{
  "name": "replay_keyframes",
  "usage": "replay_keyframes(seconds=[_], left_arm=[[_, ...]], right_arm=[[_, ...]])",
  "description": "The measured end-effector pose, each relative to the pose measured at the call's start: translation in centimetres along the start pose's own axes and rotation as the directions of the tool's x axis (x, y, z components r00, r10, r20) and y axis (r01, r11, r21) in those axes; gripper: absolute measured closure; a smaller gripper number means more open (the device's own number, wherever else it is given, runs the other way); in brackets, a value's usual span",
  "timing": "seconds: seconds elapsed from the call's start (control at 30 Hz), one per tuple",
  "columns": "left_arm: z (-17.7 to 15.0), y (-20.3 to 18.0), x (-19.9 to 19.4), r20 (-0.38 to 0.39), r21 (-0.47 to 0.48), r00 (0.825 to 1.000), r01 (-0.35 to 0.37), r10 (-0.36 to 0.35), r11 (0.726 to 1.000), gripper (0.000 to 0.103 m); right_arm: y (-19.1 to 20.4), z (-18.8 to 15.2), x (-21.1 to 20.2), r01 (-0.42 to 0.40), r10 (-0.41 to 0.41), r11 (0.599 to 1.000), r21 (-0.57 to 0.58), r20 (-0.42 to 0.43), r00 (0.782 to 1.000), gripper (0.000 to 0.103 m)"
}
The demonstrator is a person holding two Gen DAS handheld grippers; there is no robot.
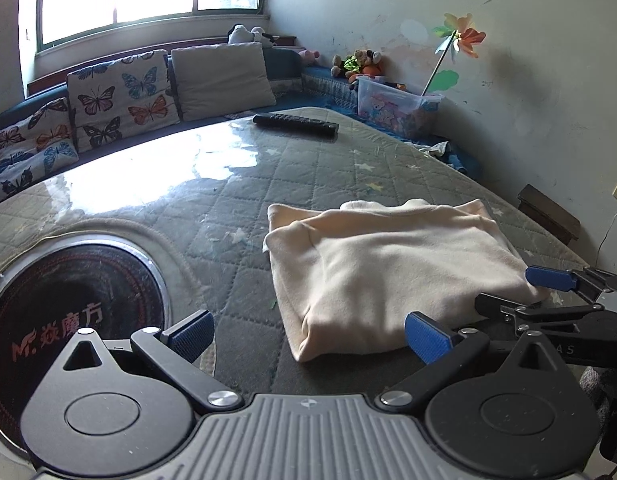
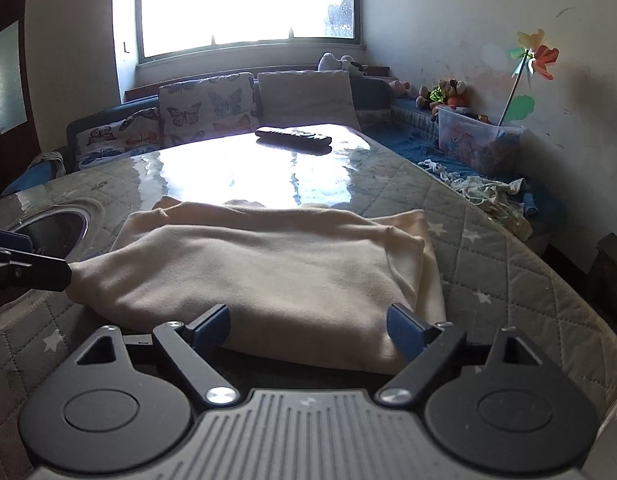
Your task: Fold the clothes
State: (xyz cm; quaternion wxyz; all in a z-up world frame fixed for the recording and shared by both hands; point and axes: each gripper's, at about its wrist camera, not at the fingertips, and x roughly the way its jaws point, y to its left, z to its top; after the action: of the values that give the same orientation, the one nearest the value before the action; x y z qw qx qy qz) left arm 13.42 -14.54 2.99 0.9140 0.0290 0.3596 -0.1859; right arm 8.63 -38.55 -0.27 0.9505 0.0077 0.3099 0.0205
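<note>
Both grippers level, low | left gripper [image 1: 308, 336] fingers spread | right gripper [image 2: 308, 330] fingers spread at folded garment [image 2: 268, 264]

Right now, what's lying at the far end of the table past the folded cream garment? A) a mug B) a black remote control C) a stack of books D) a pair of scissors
B: a long black remote control lies flat on the glossy table top beyond the folded cream garment, in front of the cushions; the right wrist view shows it too.
</note>
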Motion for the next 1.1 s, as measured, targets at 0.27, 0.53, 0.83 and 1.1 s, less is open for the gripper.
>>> replay_keyframes(seconds=[0.27, 0.53, 0.83, 1.1], left_arm=[[-0.6, -0.1, 0.0, -0.014, 0.019, 1.000, -0.005, 0.005, 1.000, 0.000], [-1.0, -0.4, -0.5, -0.010, 0.024, 1.000, -0.006, 0.006, 1.000, 0.000], [-2.0, -0.3, -1.1, -0.019, 0.016, 1.000, -0.005, 0.005, 1.000, 0.000], [-3.1, -0.7, -1.8, -0.029, 0.038, 1.000, 0.006, -0.005, 0.999, 0.000]], right_arm=[[0.5, 0.4, -1.0, 0.009, -0.008, 1.000, -0.018, 0.047, 0.999, 0.000], [0.9, -0.1, -0.9, 0.048, -0.048, 0.999, -0.005, 0.011, 0.999, 0.000], [1.6, -1.1, -1.7, 0.076, -0.076, 0.997, 0.017, -0.011, 0.997, 0.000], [2.2, -2.3, -2.4, 0.104, -0.103, 0.994, 0.037, -0.034, 0.994, 0.000]])
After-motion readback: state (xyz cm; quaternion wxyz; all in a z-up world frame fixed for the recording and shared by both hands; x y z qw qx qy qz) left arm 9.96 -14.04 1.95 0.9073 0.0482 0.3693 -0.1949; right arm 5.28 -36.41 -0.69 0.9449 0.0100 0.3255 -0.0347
